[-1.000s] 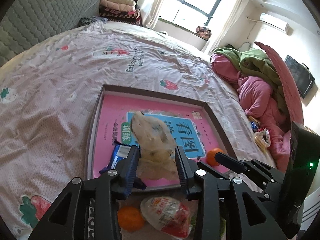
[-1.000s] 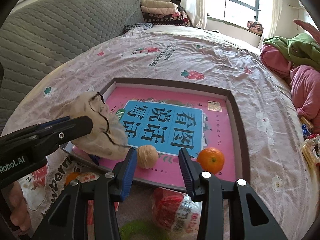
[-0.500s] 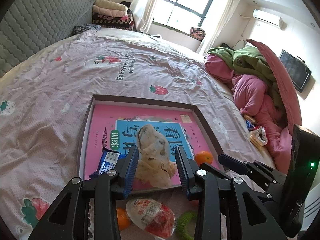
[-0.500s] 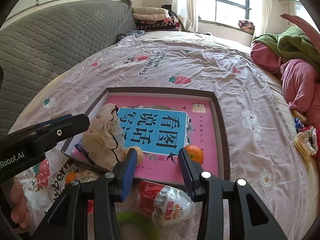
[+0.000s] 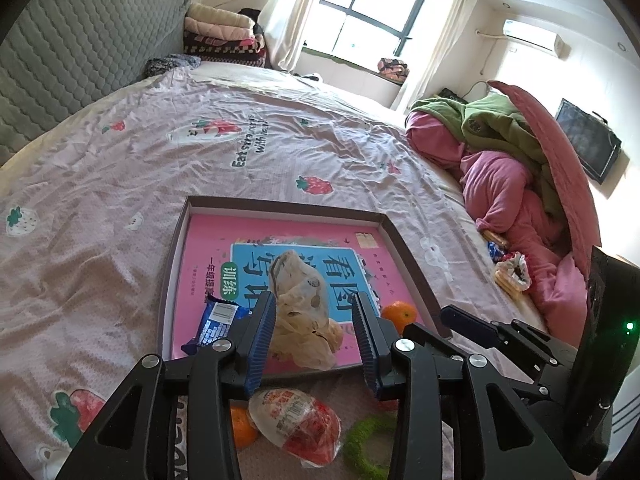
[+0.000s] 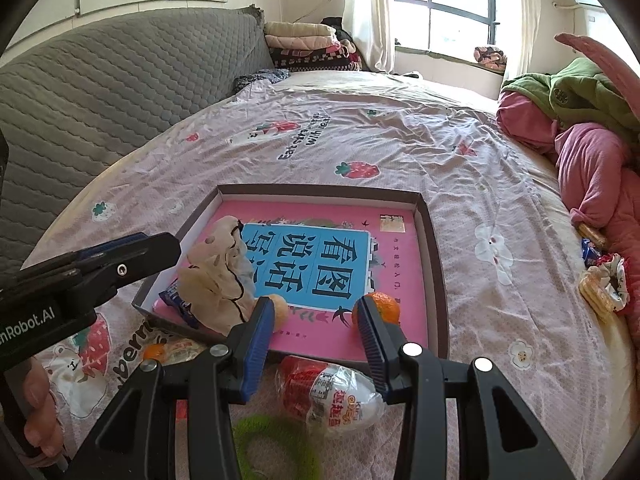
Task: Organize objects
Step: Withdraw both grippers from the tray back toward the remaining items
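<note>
Our left gripper (image 5: 314, 334) hangs open over the tray's (image 5: 288, 205) near edge; the crumpled bag (image 5: 300, 312) lies inside, just beyond its tips, long axis running away from us. Our right gripper (image 6: 316, 338) gapes too, the wrapped egg (image 6: 332, 394) lying crosswise beneath it on the bedsheet (image 6: 360, 136).

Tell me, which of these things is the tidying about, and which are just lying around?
Part of the job:
- tray
- crumpled bag
- blue packet
- oranges, one at
- red-and-white snack egg
- green ring

Just lying about:
- pink and green bedding
- folded blankets
- wall screen
</note>
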A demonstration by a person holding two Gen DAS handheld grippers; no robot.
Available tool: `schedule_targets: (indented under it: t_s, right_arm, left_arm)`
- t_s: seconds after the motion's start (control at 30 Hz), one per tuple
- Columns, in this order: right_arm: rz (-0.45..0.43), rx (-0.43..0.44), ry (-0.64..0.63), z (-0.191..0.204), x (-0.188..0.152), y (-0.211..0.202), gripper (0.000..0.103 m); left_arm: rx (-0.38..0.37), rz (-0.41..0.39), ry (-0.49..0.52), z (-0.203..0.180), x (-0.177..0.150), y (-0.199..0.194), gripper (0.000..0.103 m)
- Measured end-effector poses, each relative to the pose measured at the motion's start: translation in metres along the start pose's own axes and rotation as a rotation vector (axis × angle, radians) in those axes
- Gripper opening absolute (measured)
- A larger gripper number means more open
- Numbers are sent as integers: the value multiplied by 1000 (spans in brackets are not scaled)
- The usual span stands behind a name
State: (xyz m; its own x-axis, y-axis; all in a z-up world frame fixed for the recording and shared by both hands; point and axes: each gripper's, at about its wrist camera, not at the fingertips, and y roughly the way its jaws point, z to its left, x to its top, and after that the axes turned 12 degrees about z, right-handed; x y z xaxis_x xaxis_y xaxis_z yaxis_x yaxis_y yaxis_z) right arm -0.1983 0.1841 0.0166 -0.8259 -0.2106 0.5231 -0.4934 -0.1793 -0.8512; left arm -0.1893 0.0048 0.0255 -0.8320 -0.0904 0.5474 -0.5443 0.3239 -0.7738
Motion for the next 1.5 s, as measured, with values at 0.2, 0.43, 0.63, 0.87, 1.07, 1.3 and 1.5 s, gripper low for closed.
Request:
schedule_targets:
  t_s: [0.2,0.43,0.63,0.87,1.07,1.3,1.5]
  right_arm:
    - [-13,-6,-4,2,-3,-9,43]
    - [-29,-11,-11,7,-6,-21,49]
    - [-36,-18,-16,9,-10,-30,49]
    - [-45,-19,-18,11,-14,-39,49]
    - [-50,-22,-18,13,-17,-42,49]
    - [-55,-24,-15,12,-23,-49,49]
    - [-57,-25,-13,13,-26,-51,49]
  left_arm:
    - [2,-8,5,-2,-5,-11,46]
    - [-1,-17,-5,0,-9,-24,46]
    - [0,-25,-5,1,-13,-33,46]
    - [-2,-34,-14,4,-18,-44,47]
    - [0,-33,-6,1,-23,-48,47]
    - [1,-30,-5,-2,-27,-50,47]
    - [6,-22,2,-4,-31,-49,47]
